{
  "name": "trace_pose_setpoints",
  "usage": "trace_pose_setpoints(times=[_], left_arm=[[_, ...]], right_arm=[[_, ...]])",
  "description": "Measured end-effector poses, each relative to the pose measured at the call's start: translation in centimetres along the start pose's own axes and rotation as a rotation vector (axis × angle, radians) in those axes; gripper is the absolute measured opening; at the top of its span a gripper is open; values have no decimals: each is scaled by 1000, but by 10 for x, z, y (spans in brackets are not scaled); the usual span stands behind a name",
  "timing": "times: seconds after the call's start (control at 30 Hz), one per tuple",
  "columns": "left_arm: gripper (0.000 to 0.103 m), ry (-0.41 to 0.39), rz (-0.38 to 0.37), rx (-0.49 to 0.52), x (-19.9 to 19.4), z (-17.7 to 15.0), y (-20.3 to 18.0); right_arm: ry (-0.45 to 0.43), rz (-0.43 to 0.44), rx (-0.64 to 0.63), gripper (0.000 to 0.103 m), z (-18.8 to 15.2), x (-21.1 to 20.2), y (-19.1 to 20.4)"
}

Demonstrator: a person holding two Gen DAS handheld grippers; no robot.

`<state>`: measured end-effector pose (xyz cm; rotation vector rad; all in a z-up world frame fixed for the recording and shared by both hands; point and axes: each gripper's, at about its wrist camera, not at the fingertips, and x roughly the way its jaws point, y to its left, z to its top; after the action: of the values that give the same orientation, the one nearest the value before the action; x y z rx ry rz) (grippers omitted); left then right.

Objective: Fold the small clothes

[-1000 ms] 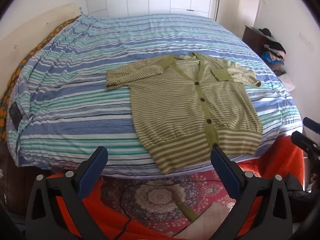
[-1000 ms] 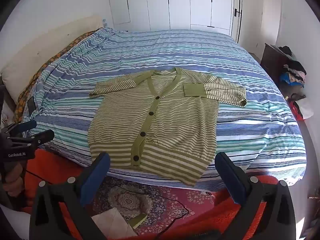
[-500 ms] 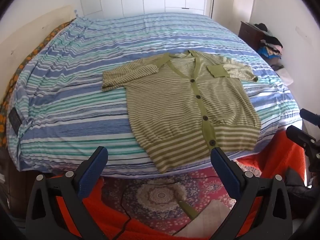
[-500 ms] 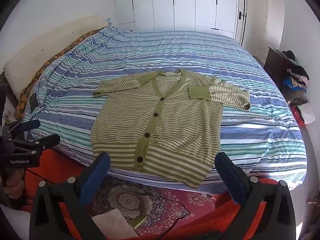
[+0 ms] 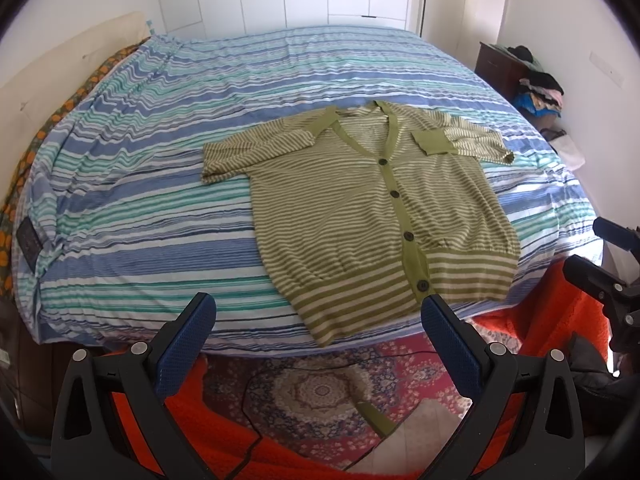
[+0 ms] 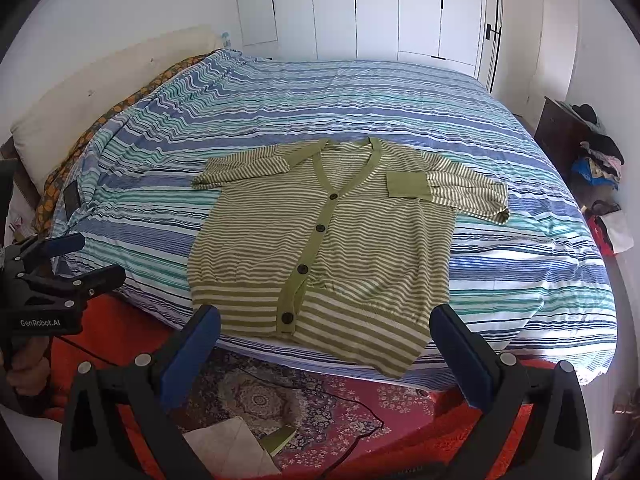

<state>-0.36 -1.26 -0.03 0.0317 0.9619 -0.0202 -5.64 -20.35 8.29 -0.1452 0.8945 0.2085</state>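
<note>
A green-and-cream striped short-sleeved cardigan (image 5: 372, 208) (image 6: 320, 248) lies flat and buttoned on the bed, sleeves spread, its hem at the near edge of the mattress. My left gripper (image 5: 318, 320) hovers open just short of the hem's left part, nothing between its blue pads. My right gripper (image 6: 326, 328) is open too, over the hem's middle, short of the bed edge. The left gripper (image 6: 60, 264) shows from the side at the left of the right wrist view. The right gripper (image 5: 604, 260) shows at the right edge of the left wrist view.
The bed carries a blue, teal and white striped cover (image 5: 160, 184) (image 6: 520, 272). A patterned red rug (image 5: 320, 392) with a black cable lies below. A dark dresser piled with clothes (image 6: 588, 152) stands at the right. White wardrobe doors (image 6: 400, 8) are behind.
Both grippers have moved forward and slightly up toward the bed; the cardigan now appears closer and lower in both views. Both stay open. The cardigan has not moved.
</note>
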Motion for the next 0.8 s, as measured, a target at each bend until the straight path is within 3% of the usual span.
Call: trace_pose_setpoints(times=[0.8], left_arm=[[102, 2, -3, -4, 0, -3, 1]], right_arm=[[11, 2, -1, 103, -3, 4, 1]])
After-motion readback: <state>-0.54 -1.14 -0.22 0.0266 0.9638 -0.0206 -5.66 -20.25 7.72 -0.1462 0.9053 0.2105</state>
